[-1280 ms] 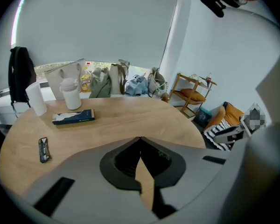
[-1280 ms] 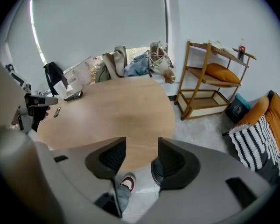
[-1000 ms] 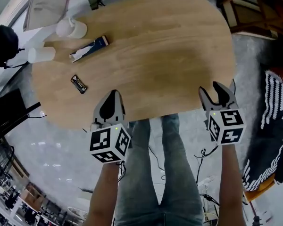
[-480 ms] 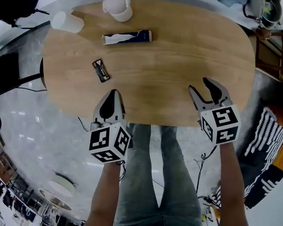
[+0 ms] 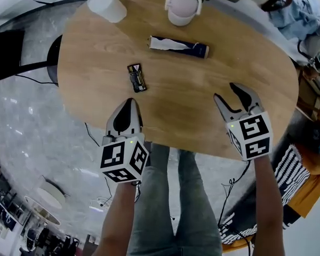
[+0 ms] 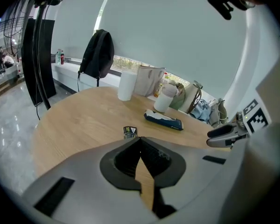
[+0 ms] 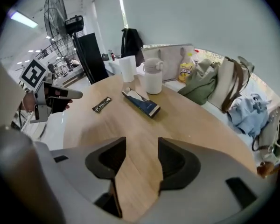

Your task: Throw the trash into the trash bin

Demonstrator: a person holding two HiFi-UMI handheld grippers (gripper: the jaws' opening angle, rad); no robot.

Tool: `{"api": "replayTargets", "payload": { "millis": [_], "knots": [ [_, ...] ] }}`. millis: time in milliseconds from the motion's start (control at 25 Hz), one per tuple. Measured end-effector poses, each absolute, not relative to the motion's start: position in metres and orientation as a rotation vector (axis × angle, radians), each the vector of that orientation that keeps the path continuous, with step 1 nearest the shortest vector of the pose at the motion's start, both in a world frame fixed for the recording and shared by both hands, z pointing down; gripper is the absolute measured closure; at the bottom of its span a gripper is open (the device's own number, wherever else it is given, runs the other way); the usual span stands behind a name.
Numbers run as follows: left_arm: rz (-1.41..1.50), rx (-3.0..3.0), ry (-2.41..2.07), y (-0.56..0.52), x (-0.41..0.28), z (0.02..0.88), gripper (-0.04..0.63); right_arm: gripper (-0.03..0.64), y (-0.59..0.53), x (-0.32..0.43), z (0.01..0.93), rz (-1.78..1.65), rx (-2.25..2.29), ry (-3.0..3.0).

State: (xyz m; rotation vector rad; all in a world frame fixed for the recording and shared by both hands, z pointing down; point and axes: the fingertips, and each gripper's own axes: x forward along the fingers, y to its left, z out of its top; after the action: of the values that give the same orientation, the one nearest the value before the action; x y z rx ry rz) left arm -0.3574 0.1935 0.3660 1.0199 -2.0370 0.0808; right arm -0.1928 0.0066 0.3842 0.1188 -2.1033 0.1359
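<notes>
Approach step: no trash picked up yet.

Head view: my left gripper [image 5: 129, 104] and right gripper [image 5: 228, 93] hover over the table [image 5: 245, 52]. The small dark wrapper [image 5: 136, 77] lies just ahead of the left, the blue wrapper [image 5: 178, 45] farther back. Left gripper view: jaws together, empty. Right gripper view: jaws apart, empty (no bin visible). Next, I'd open the left and reach for the dark wrapper.

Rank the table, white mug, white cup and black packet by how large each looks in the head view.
Largest: table.
Next: white mug and white cup, too alike to rank.
Smallest: black packet.
</notes>
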Motion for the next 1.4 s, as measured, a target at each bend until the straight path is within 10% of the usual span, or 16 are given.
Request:
{"api": "replayTargets", "payload": {
  "millis": [1400],
  "knots": [
    [0.047, 0.919, -2.089, 0.19, -0.433, 0.388, 0.577, 0.391, -0.008, -0.325, 0.424, -0.379, -0.455, -1.866]
  ]
}}
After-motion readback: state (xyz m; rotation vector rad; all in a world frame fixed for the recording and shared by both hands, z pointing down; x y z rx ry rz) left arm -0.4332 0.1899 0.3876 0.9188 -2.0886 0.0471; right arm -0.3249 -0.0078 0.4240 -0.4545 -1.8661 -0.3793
